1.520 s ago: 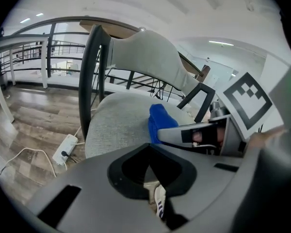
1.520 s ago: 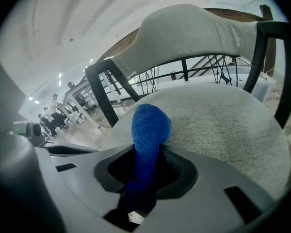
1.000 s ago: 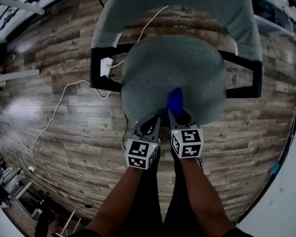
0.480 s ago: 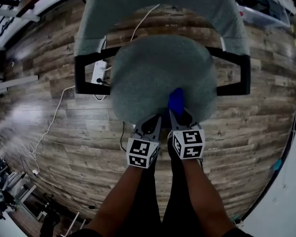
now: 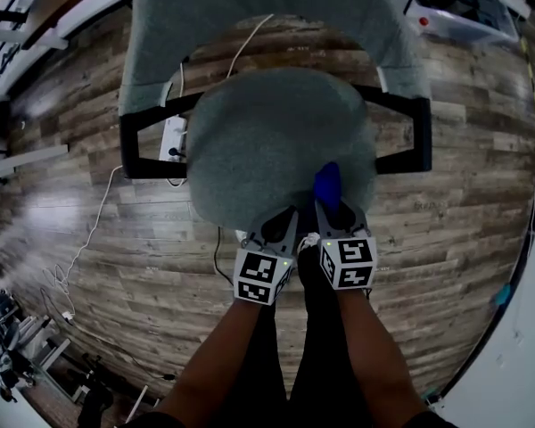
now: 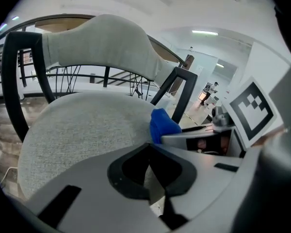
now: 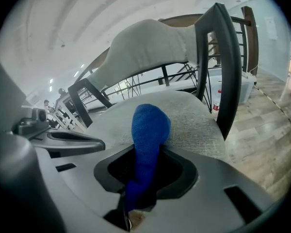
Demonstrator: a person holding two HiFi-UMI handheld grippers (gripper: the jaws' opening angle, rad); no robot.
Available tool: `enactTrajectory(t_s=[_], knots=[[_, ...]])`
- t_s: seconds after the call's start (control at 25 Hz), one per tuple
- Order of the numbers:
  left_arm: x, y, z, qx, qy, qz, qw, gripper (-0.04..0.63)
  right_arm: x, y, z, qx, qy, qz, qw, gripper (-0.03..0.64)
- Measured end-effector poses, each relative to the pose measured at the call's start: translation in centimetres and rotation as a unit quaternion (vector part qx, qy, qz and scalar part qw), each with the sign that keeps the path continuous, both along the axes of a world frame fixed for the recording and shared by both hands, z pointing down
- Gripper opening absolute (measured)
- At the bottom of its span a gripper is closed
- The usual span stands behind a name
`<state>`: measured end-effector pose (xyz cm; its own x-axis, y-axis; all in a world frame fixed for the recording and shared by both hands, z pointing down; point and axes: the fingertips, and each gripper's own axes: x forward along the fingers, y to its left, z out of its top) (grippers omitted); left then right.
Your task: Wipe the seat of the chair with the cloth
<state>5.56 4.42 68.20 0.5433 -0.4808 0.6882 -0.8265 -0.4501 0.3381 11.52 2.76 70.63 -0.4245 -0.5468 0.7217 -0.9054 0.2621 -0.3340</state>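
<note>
Ahead of the right gripper [image 5: 328,208], the blue cloth [image 7: 148,130] pinched in it reaches over the seat [image 5: 267,141]. Beside it, the left gripper [image 5: 283,224] is pressed together, empty.

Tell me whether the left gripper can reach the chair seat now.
Probably yes: the left gripper sits at the near edge of the seat, bare cushion ahead; the cloth in the right gripper lies to its side.

Right hand-held gripper [image 5: 331,206] holds blue cloth [image 5: 326,180] — on grey seat [image 5: 267,141].
</note>
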Motion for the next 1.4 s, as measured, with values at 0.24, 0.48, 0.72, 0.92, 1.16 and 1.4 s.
enactTrajectory(t_s=[0.24,0.48,0.72,0.92,1.16,1.4], knots=[[1.6,0.0,0.3,-0.003,0.0,0.012,0.9999,0.006,2.9,0.1,0.1,-0.004,0.004,0.023,1.0,0.109],[3.2,-0.1,0.0,-0.006,0.0,0.022,0.9997,0.006,5.9,0.2,0.2,-0.007,0.011,0.048,0.999,0.109],[3.4,-0.6,-0.8,0.0,-0.005,0.028,0.9996,0.006,7.9,0.3,0.4,-0.003,0.036,0.062,0.997,0.109],[2.8,-2.0,-3.8,0.019,0.013,0.014,0.9996,0.006,7.7,-0.4,-1.3,0.011,0.063,0.048,0.997,0.109],[0.8,-4.3,-10.9,0.059,0.032,0.011,0.9977,0.007,6.5,-1.7,-10.0,0.063,0.054,0.056,0.995,0.109],[-2.3,-6.3,-19.1,0.098,0.032,-0.018,0.9945,0.006,4.4,-2.8,-19.9,0.099,0.028,0.07,0.992,0.109]])
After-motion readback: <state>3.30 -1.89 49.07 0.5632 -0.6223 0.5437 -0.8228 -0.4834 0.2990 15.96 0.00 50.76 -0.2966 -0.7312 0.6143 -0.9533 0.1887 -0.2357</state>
